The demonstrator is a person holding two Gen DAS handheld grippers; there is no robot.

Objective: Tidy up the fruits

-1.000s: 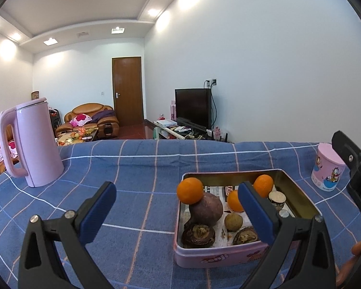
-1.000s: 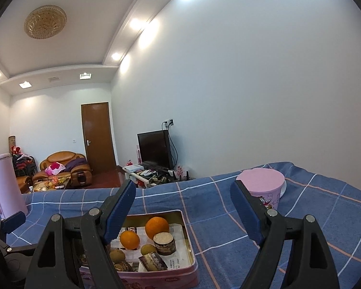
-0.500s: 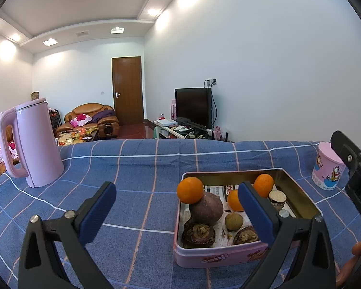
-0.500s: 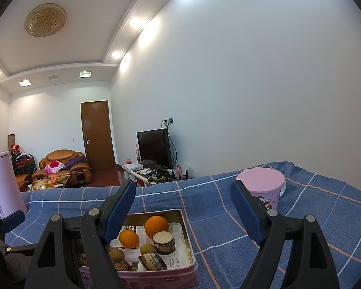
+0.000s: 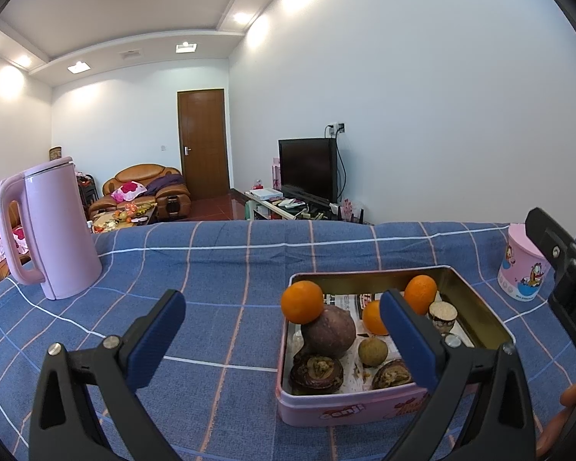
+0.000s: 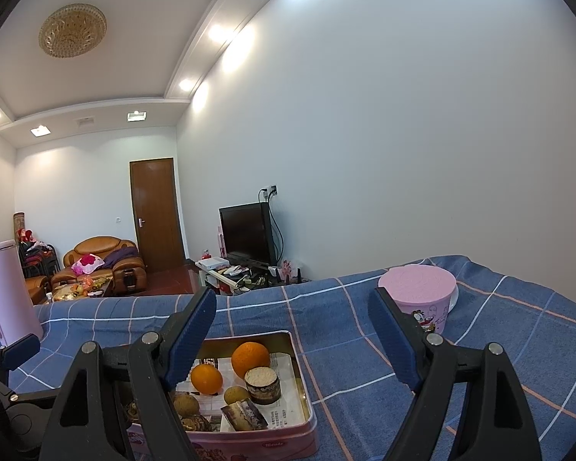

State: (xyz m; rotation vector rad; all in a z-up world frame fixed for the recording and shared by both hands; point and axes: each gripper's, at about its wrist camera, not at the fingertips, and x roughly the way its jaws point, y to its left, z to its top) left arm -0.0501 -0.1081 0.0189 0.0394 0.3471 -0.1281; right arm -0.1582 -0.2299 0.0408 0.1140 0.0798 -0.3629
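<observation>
A pink tin box (image 5: 349, 409) stands on the blue checked tablecloth and holds fruit. One orange (image 5: 301, 302) rests on top of a purple-brown fruit (image 5: 332, 331); two more oranges (image 5: 421, 293) lie at the back, with a small brown fruit (image 5: 372, 351) and dark halved fruits (image 5: 315, 371) in front. The tin box (image 6: 288, 441) and its oranges (image 6: 250, 359) also show in the right wrist view. My left gripper (image 5: 282, 340) is open and empty, just before the box. My right gripper (image 6: 292, 340) is open and empty above the box's right side.
A tall pink kettle (image 5: 52, 230) stands at the far left of the table. A pink lidded cup (image 6: 422, 301) stands to the right of the box, also in the left wrist view (image 5: 522, 265). The table's far edge lies behind, with a living room beyond.
Both grippers have barely moved; the box sits slightly lower in the right wrist view. Nothing was taken hold of or let go.
</observation>
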